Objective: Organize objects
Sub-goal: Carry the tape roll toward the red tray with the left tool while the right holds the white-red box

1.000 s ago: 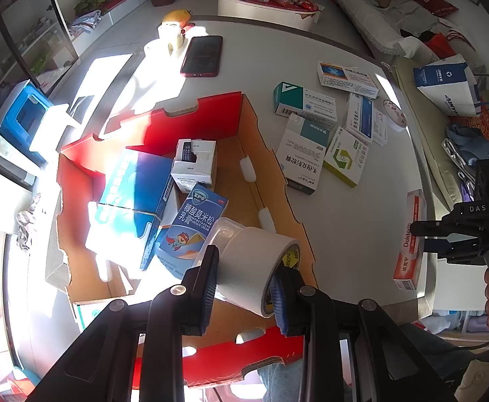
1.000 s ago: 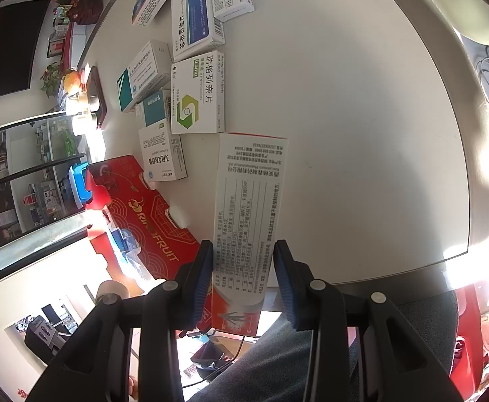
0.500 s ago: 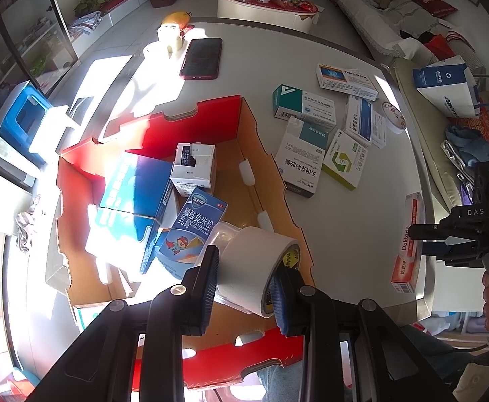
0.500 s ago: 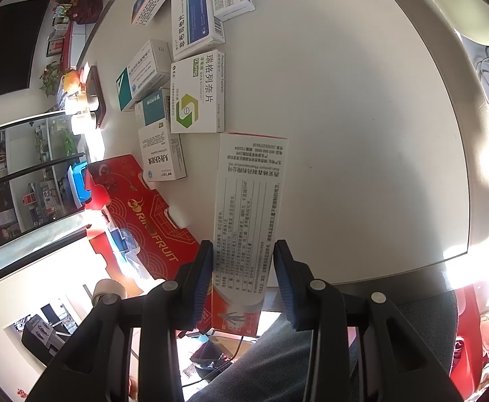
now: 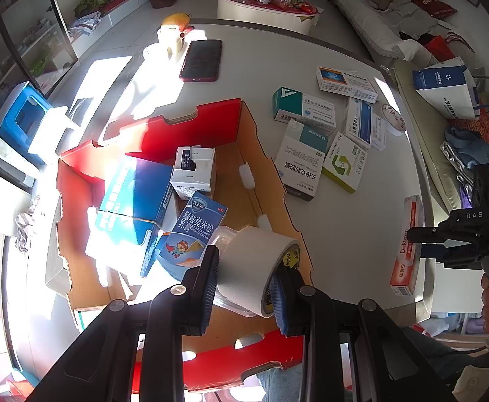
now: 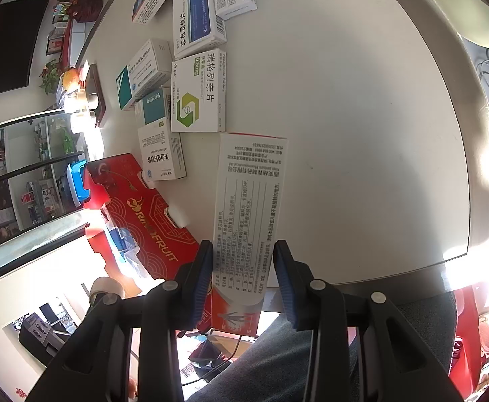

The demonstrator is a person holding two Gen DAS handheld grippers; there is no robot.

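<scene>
Sunlit white round counter (image 5: 351, 231) carries all items. Left claw (image 5: 246, 288): clenched on a white roll of adhesive tape (image 5: 254, 268), both blue pads pressing its flat sides. The roll hangs above the near right corner of an open red-walled cardboard box (image 5: 210, 127), over a clear plastic container (image 5: 226, 234) inside that box. Further in lie a blue carton printed with a cartoon superhero (image 5: 190, 234), a small white carton with a torn top (image 5: 194, 174) and a large blue-and-white carton (image 5: 133, 201).

Right claw (image 6: 242, 273): clenched on a long red-and-white medicine carton (image 6: 249, 201), gripped near its lower end. The carton lies at the counter's near edge, its lower end overhanging. Beyond its far end lies a cluster of flat medicine cartons: a white carton with a green hexagonal logo (image 6: 197, 93), a teal-and-white carton (image 6: 159, 134) and a white carton with a blue stripe (image 6: 195, 13). The red box stands to the left of this cluster. A dark smartphone (image 5: 200, 60) lies at the far side.
</scene>
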